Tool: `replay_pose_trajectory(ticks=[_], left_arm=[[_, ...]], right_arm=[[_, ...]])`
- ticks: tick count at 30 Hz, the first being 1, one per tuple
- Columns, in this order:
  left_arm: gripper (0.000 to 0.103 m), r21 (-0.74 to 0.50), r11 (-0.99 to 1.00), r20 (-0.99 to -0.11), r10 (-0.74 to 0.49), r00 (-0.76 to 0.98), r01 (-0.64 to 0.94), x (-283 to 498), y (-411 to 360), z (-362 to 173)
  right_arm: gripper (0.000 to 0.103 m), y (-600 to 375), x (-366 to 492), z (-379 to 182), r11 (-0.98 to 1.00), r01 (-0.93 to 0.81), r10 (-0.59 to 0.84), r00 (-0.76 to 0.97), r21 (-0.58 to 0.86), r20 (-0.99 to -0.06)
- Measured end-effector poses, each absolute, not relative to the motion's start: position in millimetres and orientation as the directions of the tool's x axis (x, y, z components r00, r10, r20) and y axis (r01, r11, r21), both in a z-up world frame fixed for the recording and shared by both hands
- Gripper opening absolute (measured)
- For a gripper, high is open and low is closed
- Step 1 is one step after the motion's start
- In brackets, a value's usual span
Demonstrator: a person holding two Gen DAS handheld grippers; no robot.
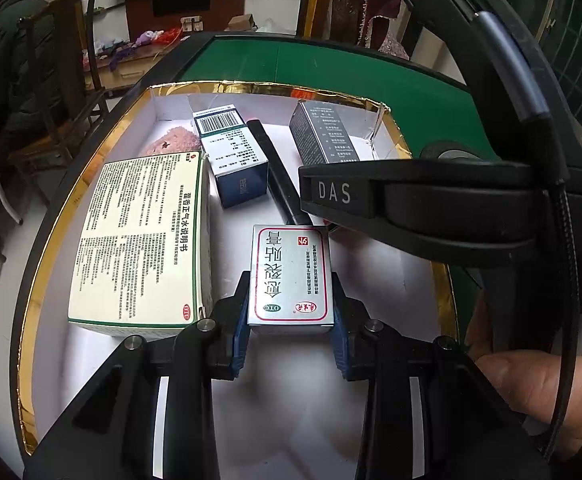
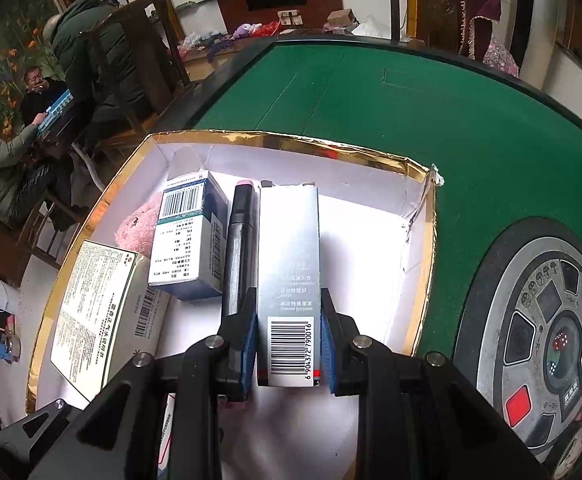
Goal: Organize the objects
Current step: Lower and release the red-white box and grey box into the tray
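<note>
Left wrist view: left hand-held gripper (image 1: 291,312) clamped on small silver box (image 1: 291,276), low inside gold-rimmed tray (image 1: 67,200), likely for placing. Right hand-held gripper (image 2: 289,344) clamped on tall silver box (image 2: 289,248), aligned beside black tube (image 2: 239,248).

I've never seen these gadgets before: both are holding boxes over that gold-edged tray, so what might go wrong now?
The left tool grips only the near end of the small silver box, which might tip. The right tool and its grey carton sit tight against the black pen, which could get nudged. The two tools are close and might bump.
</note>
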State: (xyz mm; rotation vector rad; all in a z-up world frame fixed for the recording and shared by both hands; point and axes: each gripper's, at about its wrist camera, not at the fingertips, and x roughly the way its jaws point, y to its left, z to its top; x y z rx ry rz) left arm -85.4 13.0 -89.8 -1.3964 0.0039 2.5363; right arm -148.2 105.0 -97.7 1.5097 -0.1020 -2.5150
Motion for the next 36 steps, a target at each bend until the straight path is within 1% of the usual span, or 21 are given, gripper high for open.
replay_pose_trajectory(ticks=[25, 26, 31, 36], left_arm=[[0.034, -0.12, -0.972, -0.836, 0.208, -0.507, -0.201, -85.0, 11.7, -90.2], [0.034, -0.122, -0.972, -0.837, 0.208, -0.507, -0.199, -85.0, 11.6, -90.4], [0.035, -0.13, -0.972, -0.834, 0.215, -0.508, -0.197, -84.9, 10.6, -89.3], [0.035, -0.155, -0.969, -0.821, 0.235, -0.521, -0.194, -83.9, 7.9, -84.4]], right_arm=[[0.027, 101.8, -143.1, -94.5, -0.977, 0.133, -0.208, -0.458, 0.165, -0.864], [0.028, 101.9, -142.6, -93.1, -0.977, 0.133, -0.208, -0.459, 0.165, -0.864], [0.048, 100.5, -139.1, -82.0, -0.979, 0.132, -0.201, -0.479, 0.156, -0.854], [0.048, 99.8, -133.8, -72.3, -0.976, 0.138, -0.214, -0.495, 0.167, -0.842]])
